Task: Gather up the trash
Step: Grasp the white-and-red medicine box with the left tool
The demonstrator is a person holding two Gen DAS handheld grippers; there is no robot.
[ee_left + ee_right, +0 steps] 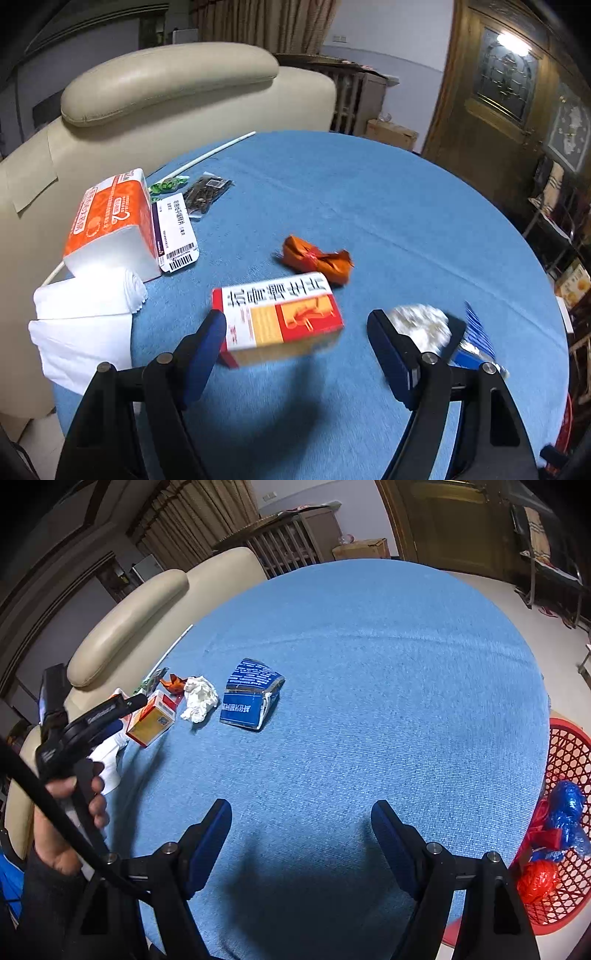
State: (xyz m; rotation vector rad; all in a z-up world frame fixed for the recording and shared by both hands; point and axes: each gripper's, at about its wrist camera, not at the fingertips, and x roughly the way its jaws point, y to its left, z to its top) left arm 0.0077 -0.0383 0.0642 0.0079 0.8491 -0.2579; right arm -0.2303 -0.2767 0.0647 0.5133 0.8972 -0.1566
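Note:
My left gripper (295, 332) hangs open just above a red, white and yellow medicine box (280, 317) that lies on the blue tablecloth (332, 192); its left finger (207, 343) is close to the box's near corner. Beyond the box lies a crumpled orange wrapper (314, 258). By the right finger are a balled white tissue (421, 325) and a crushed blue packet (476, 339). My right gripper (301, 812) is open over bare cloth with nothing between its fingers. The blue packet (251, 698), the tissue (199, 698) and the box (151, 720) lie far ahead to its left.
An orange tissue pack (110, 221), a white medicine carton (175, 232), a dark packet (205, 192), green wrappers (166, 184) and loose white tissues (85, 325) crowd the table's left edge. A cream armchair (166, 85) stands behind. A red mesh basket (565, 760) holding trash stands beside the table's right edge.

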